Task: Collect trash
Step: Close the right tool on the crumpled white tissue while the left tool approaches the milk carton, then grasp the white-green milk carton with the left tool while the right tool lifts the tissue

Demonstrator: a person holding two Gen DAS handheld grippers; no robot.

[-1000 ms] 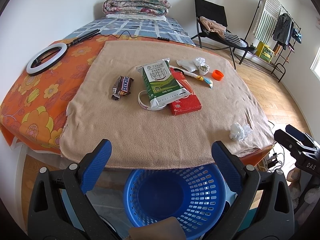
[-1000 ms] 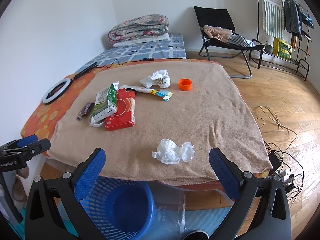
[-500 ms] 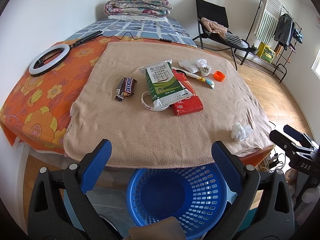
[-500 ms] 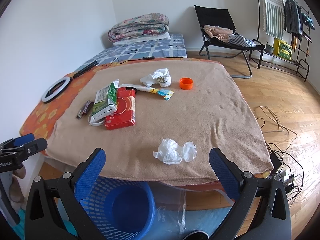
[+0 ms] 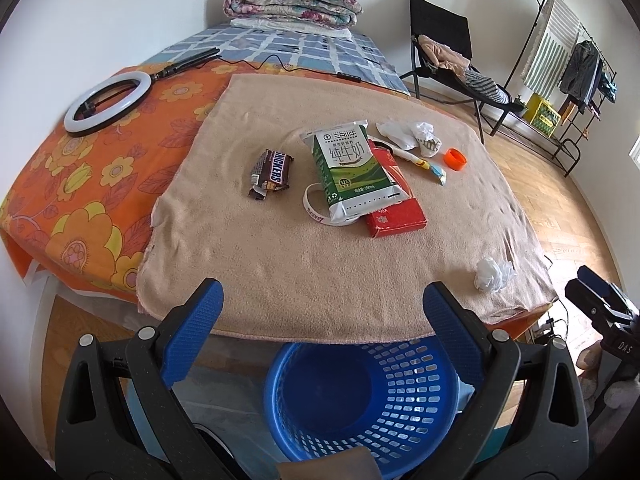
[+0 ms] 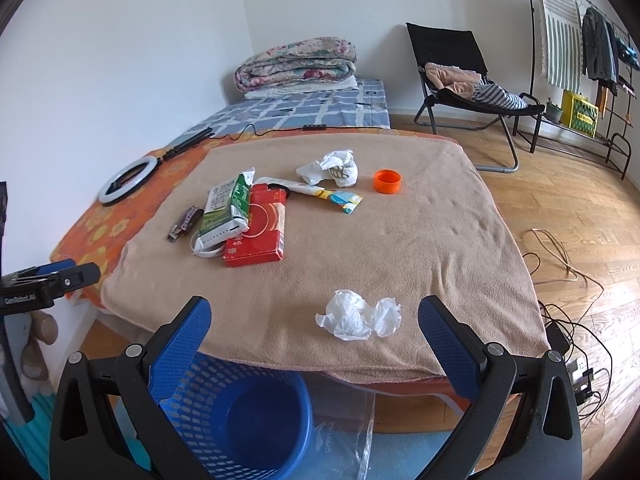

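Observation:
Trash lies on a tan blanket (image 5: pixel 320 264): a Snickers wrapper (image 5: pixel 271 174), a green milk carton (image 5: pixel 352 176) on a red box (image 5: pixel 396 216), crumpled white paper (image 5: pixel 420 138), a yellow-blue wrapper (image 5: pixel 428 166), an orange cap (image 5: pixel 455 159) and a crumpled white tissue (image 5: pixel 494 274) near the front right edge. A blue basket (image 5: pixel 362 400) stands on the floor below the front edge. My left gripper (image 5: pixel 322 308) is open and empty above the basket. My right gripper (image 6: pixel 314 324) is open and empty, just short of the tissue (image 6: pixel 358 316).
A ring light (image 5: pixel 106 102) lies on the orange flowered sheet (image 5: pixel 80 184) at the left. Folded quilts (image 5: pixel 292 2) sit at the far end. A black chair (image 6: pixel 460 76) and a clothes rack (image 6: pixel 580 40) stand on the wooden floor, with cables (image 6: pixel 560 256) at the right.
Both grippers have moved slightly forward and up towards the blanket. The trash has not moved.

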